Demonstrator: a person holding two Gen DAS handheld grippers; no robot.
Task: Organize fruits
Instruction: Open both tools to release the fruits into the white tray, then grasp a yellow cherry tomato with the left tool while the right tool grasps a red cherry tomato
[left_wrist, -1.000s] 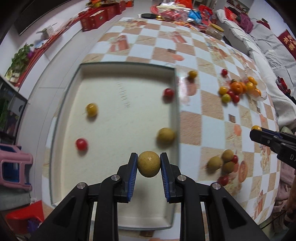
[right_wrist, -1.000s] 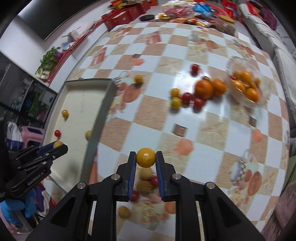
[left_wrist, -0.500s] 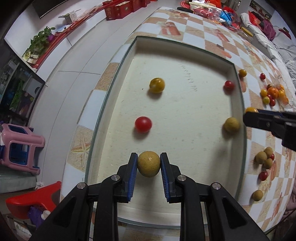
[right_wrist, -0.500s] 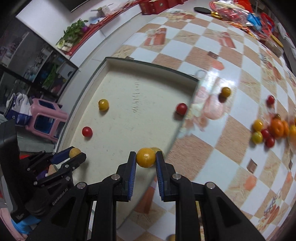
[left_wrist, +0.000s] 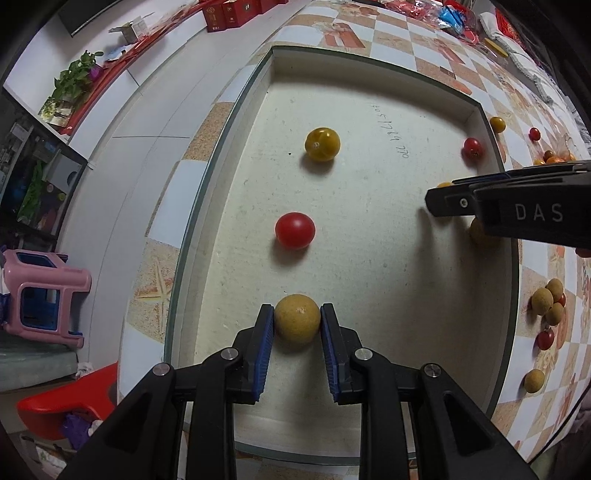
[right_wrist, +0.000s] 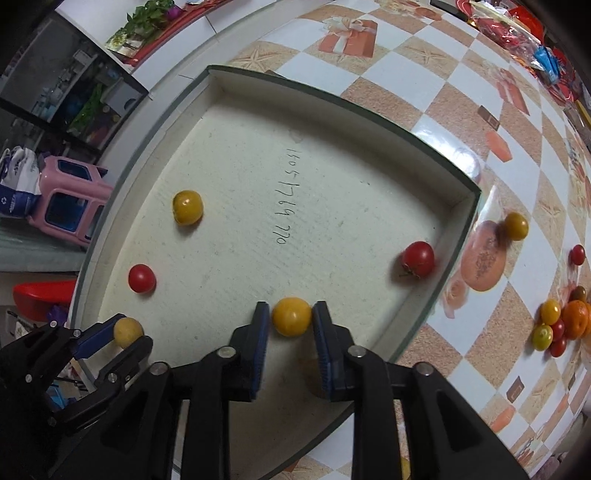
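Left tool (left_wrist: 297, 320) is gripping a round tan longan fruit (left_wrist: 297, 319) between its blue pads, over the near end of the shallow beige tray (left_wrist: 369, 302). Right tool (right_wrist: 290, 317) is pinching a round yellow cherry tomato (right_wrist: 291, 316) above the tray's right side. Loose in the tray: red tomato (left_wrist: 295, 230), yellow tomato (left_wrist: 322, 144), another red tomato (right_wrist: 418, 258) by the far wall. More fruit is lying on the checkered surface (right_wrist: 443, 92).

Matt, rough tan skin on the longan (left_wrist: 297, 320), ribbed blue pads (left_wrist: 265, 347) against it. Tray (right_wrist: 332, 192) floor looks grainy, paper-like, matt. Glossy smooth red tomato (left_wrist: 295, 230); shiny yellow tomato (right_wrist: 291, 316). The surface (right_wrist: 461, 107) has a slick, reflective checkered covering. Hand-held gripper (right_wrist: 290, 343) in matt black plastic, with metal screws.
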